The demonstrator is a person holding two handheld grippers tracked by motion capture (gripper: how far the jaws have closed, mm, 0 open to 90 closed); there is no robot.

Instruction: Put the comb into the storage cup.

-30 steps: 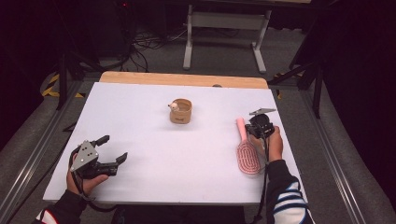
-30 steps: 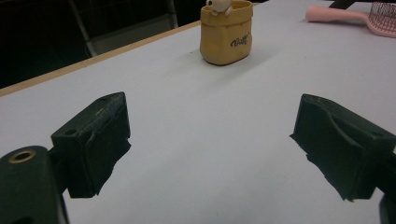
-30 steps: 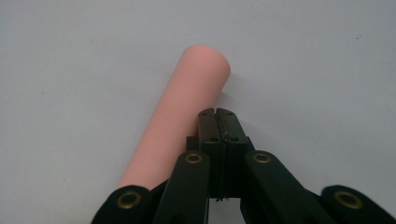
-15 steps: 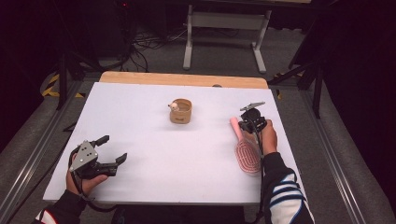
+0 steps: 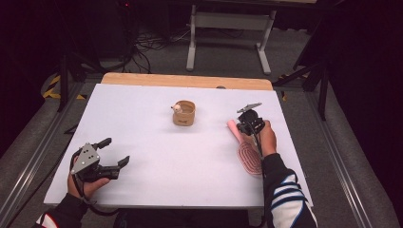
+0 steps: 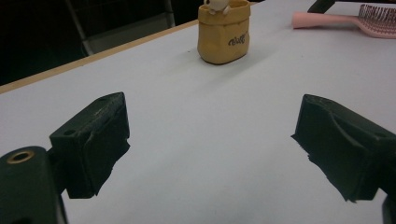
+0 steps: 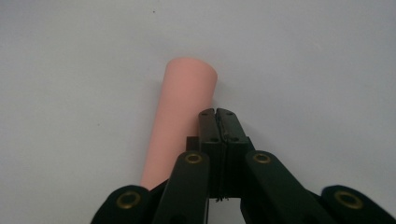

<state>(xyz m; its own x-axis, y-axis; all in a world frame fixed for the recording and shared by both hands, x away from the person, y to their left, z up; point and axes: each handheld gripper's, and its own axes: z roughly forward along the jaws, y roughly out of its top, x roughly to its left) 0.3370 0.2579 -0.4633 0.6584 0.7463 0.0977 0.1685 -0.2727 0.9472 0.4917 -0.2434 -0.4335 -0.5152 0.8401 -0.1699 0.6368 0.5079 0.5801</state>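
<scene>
The right gripper (image 5: 247,124), its jaws pressed together with nothing between them, sits just beside the handle of the pink hairbrush (image 5: 248,154), which lies flat at the right of the white table (image 5: 142,118). The left gripper (image 5: 111,153) rests near the table's front left, jaws wide apart and empty, facing a small tan pouch (image 5: 183,114) at the middle.

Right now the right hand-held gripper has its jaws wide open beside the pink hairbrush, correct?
Not quite. The right hand-held gripper has its jaws shut tight together, with nothing between them, as the right gripper view shows. It is indeed beside the pink hairbrush, next to the handle.
</scene>
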